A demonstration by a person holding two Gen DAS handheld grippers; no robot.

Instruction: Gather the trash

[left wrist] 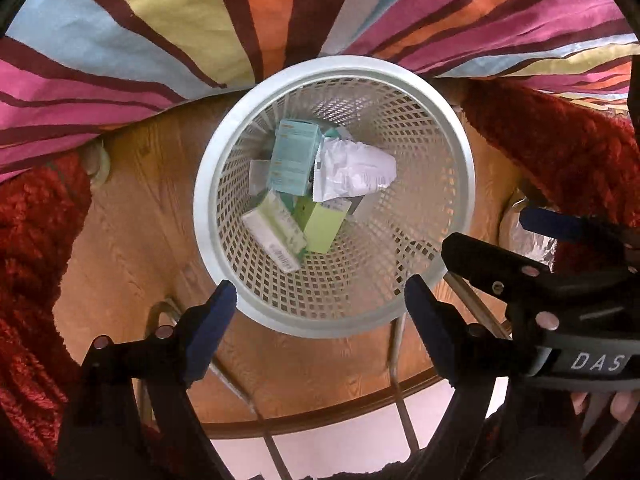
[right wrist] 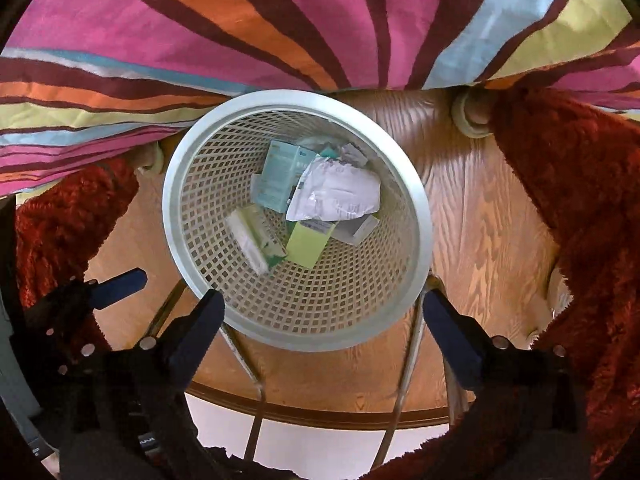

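A white lattice waste basket [left wrist: 436,104] stands on the wooden floor, seen from above in both views [right wrist: 404,176]. Inside lie a crumpled white paper [left wrist: 352,168] [right wrist: 336,192], a teal box [left wrist: 294,156] [right wrist: 280,172], a lime-green box [left wrist: 322,224] [right wrist: 306,244] and a white-green box [left wrist: 276,236] [right wrist: 252,240]. My left gripper [left wrist: 322,304] is open and empty above the basket's near rim. My right gripper [right wrist: 324,312] is open and empty above the near rim too; its black body also shows in the left wrist view [left wrist: 532,280].
A striped bedspread [left wrist: 160,20] [right wrist: 280,20] hangs behind the basket. A red shaggy rug [left wrist: 36,240] [right wrist: 580,200] lies on both sides. A metal wire frame [left wrist: 396,344] [right wrist: 408,360] stands below the grippers.
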